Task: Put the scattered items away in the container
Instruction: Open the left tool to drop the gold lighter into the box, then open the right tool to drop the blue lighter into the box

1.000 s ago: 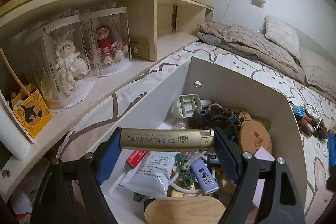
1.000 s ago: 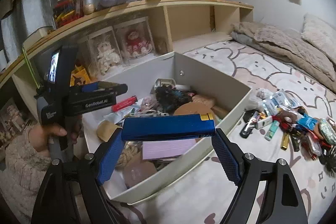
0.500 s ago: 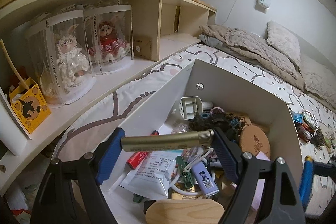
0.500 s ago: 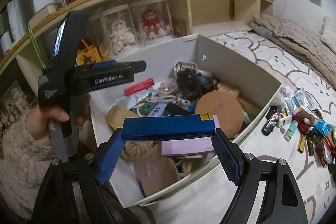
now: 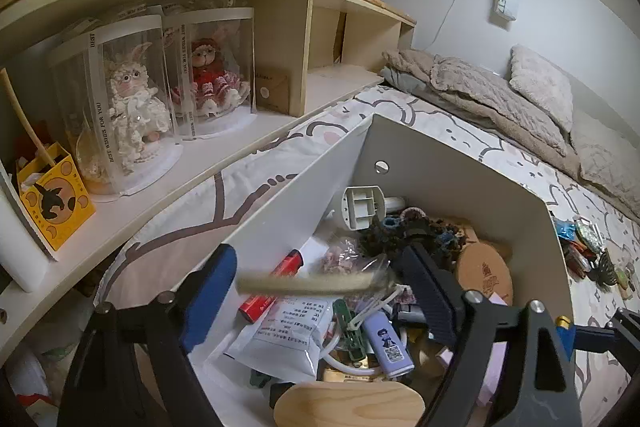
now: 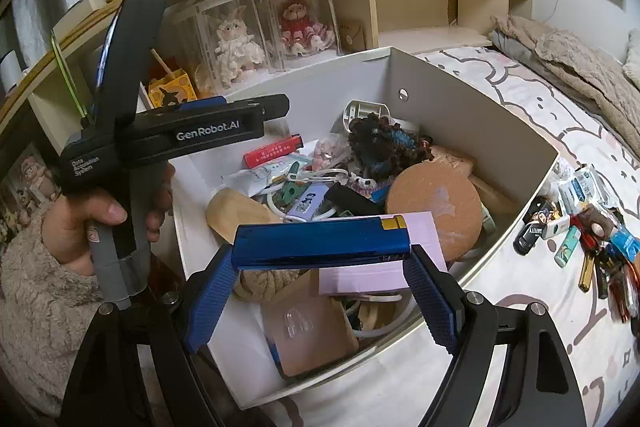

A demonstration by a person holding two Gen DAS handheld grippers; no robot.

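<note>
A gold lighter [image 5: 310, 283], blurred, lies crosswise between the fingers of the left gripper [image 5: 316, 285], whose jaws are opening; a gap shows at its left end, so the pads no longer press it, and it hangs over the white container [image 5: 452, 179]. Below it the box is crowded: a white sachet [image 5: 288, 331], a red lighter [image 5: 272, 289], a lilac lighter [image 5: 386, 341], a tangle of dark hair ties [image 5: 408, 233] and a round cork coaster [image 5: 484, 273]. Little bare floor shows inside; the only open strip runs along the near left wall.

The right gripper [image 6: 320, 251] holds a blue lighter [image 6: 320, 242] end to end between its jaws, above the container's near corner and a pink pad [image 6: 380, 263]. The person's hand [image 6: 104, 215] grips the left tool's handle just outside the left wall.

The container sits on the bed [image 6: 552, 123], its far wall tall and its right rim beside a heap of scattered lighters and trinkets [image 6: 580, 231]. A wooden shelf [image 5: 168, 183] runs close along the left side, carrying two boxed dolls [image 5: 168, 95]. Past the far wall the bedsheet lies open up to a folded blanket [image 5: 492, 95].
</note>
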